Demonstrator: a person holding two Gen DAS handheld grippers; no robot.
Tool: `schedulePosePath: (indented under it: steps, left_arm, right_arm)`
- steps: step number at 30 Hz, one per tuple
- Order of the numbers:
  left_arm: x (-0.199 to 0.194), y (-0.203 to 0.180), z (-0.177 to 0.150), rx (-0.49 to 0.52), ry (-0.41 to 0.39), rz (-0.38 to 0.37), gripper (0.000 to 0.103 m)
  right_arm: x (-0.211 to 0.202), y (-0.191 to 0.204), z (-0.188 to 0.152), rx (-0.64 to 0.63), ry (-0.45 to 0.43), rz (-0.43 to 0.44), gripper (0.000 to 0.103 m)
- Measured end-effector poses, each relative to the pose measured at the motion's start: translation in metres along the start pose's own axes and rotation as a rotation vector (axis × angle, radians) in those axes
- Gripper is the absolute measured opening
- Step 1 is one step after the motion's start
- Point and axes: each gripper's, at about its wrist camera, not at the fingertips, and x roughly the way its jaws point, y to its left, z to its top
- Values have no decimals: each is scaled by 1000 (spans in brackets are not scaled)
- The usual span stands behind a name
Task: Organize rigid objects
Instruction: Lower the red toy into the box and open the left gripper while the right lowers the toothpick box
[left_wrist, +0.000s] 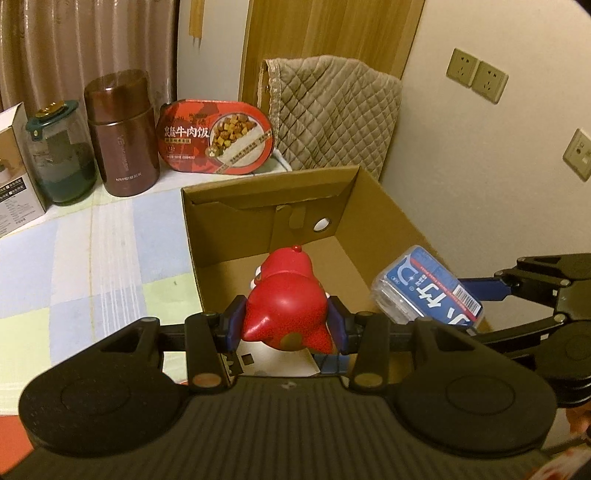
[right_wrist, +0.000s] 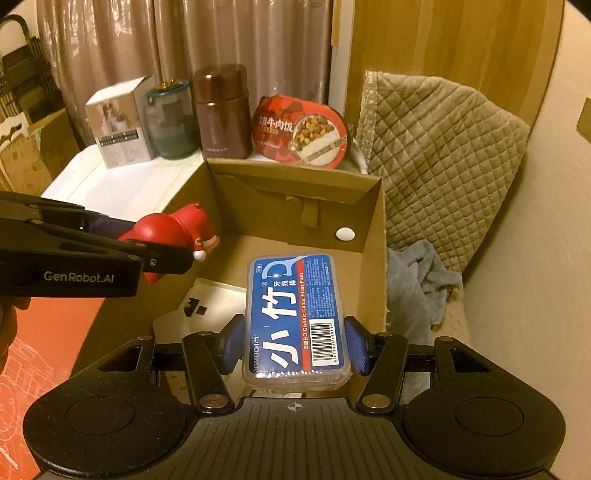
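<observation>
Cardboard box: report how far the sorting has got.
Done: only a white card shows on the floor of the cardboard box.
In hand: the left gripper clamps a red toy figure and the right gripper clamps a floss pick case, both above the open box.
Left: both still need releasing. The jar, flask and meal tub stand outside it.

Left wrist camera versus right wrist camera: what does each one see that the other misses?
Only the left wrist view shows the wall sockets.

Only the right wrist view shows the crumpled blue cloth beside the box and the orange surface at lower left.

Both show the cardboard box, the left gripper shut on the red toy, the right gripper shut on the floss pick case, the brown canister and the meal tray.
</observation>
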Motion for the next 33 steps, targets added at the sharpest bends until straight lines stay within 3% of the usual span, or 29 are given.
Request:
schedulePosePath:
  steps: [33]
  left_arm:
    - [32, -2, 1, 54, 52, 21, 41]
  right_arm:
    - [27, -4, 2, -27, 50, -20, 53]
